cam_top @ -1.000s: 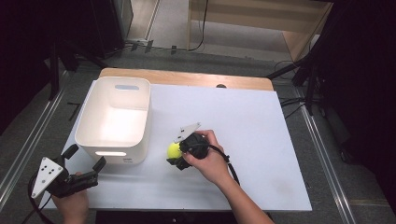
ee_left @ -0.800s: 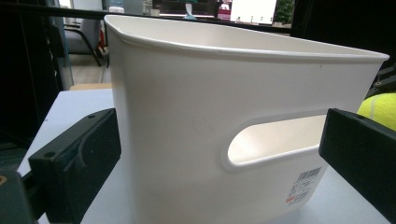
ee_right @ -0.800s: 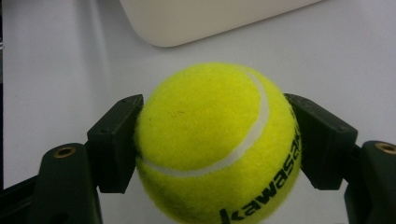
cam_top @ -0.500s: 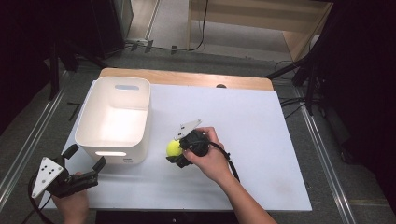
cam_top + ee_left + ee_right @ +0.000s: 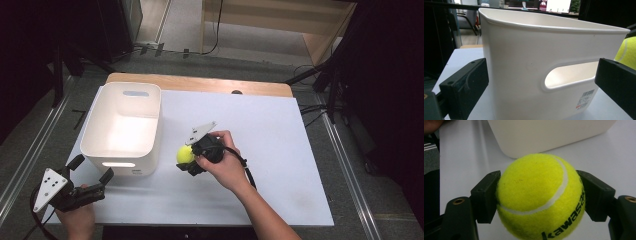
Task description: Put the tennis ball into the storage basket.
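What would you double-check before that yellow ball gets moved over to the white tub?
1. Right claw shut on the tennis ball, a jaw on each side: ok.
2. Ball lifted off the table: cannot tell.
3. White tub upright, opening unblocked: ok.
4. Left claw open, in front of the tub, not over it: ok.
5. Tub beside the ball, nothing between them: ok.

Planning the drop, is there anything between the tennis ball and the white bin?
Nothing visible on the table between them. The right gripper grips the tennis ball beside the white bin; its near wall must be cleared from above.
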### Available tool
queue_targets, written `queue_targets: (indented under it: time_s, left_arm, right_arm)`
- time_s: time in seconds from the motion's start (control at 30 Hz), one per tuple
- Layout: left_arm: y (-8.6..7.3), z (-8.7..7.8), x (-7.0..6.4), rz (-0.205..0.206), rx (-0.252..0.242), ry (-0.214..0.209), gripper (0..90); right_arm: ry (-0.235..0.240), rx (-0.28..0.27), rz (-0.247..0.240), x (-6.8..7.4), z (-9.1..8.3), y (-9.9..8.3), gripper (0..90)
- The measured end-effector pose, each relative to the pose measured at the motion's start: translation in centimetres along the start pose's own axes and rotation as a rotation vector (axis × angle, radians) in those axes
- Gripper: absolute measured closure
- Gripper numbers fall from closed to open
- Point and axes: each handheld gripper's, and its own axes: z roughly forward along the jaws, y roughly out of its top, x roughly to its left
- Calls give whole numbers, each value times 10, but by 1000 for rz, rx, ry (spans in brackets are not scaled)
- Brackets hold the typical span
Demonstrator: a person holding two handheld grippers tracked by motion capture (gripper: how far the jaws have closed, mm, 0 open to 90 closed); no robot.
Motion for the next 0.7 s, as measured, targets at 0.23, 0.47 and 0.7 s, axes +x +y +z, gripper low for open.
queue_targets:
  time_s: [0.23,0.47,0.7]
  left_arm:
    - [0,0,0,-1,0,-3,0]
    - [0,0,0,1,1,-9,0]
    - [0,0,0,-1,1,-10,0]
  right_arm:
    - [16,-5,-10,-1,-3,8,237]
    - [22,-13,-23,-2,-9,17,237]
    - [30,-20,-33,-3,-14,27,237]
